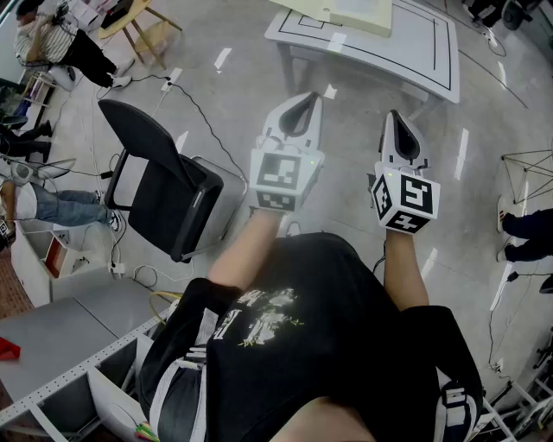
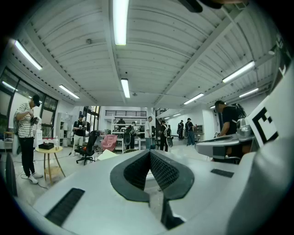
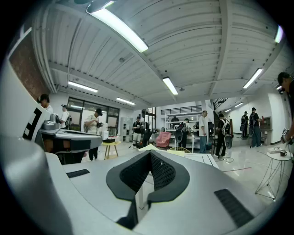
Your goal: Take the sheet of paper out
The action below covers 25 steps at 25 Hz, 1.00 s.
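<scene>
The left hand-held gripper (image 1: 307,97) and right hand-held gripper (image 1: 394,115) are both closed on nothing, well short of the surface (image 1: 415,47). What looks like the paper (image 1: 346,12) lies on it. Arriving with jaws together would likely shove or crease it.

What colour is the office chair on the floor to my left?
Black. The chair shows best in the head view.

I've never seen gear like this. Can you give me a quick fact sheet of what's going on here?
Holder: a person, one gripper in each hand
Left gripper: jaws together, empty
Right gripper: jaws together, empty
White table: ahead, beyond both grippers
Pale flat item: on the table, untouched
Black chair: at the person's left
</scene>
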Each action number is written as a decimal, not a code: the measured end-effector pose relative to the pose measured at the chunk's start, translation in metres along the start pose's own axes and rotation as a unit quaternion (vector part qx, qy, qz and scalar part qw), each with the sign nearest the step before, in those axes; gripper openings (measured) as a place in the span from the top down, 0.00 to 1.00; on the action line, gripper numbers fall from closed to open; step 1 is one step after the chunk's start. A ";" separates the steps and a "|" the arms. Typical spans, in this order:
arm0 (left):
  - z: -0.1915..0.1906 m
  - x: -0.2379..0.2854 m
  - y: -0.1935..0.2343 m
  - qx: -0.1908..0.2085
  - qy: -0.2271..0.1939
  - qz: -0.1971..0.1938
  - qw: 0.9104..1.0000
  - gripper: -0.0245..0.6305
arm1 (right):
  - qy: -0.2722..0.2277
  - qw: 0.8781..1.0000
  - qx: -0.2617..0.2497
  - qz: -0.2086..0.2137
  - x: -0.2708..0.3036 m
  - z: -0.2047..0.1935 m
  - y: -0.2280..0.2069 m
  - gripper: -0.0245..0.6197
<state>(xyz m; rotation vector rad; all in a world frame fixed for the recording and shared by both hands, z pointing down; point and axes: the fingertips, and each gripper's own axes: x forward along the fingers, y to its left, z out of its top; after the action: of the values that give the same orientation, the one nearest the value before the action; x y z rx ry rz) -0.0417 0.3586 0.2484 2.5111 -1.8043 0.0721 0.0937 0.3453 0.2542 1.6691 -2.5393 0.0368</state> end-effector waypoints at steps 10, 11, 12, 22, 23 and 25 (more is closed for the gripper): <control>0.000 -0.002 -0.002 0.003 0.003 -0.003 1.000 0.98 | 0.001 1.000 0.015 0.010 0.000 -0.004 0.005 0.96; -0.001 -0.002 -0.003 0.003 0.003 -0.003 1.000 0.98 | 0.000 1.000 0.014 0.009 -0.001 -0.005 0.005 0.96; -0.001 -0.002 -0.004 0.003 0.003 -0.004 1.000 0.98 | 0.001 1.000 0.013 0.007 -0.001 -0.006 0.005 0.96; 0.000 -0.008 -0.009 0.002 0.000 -0.005 1.000 0.98 | -0.004 1.000 0.006 0.004 -0.009 -0.001 0.006 0.96; 0.000 -0.009 -0.010 0.002 0.000 -0.005 1.000 0.98 | -0.004 1.000 0.006 0.004 -0.010 -0.001 0.007 0.96; 0.000 -0.011 -0.012 0.002 0.000 -0.003 1.000 0.98 | -0.005 1.000 0.005 0.006 -0.012 -0.001 0.008 0.96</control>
<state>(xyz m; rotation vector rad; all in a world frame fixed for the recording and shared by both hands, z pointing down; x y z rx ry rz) -0.0334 0.3729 0.2475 2.5191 -1.7975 0.0752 0.0916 0.3596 0.2541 1.6610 -2.5609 0.0423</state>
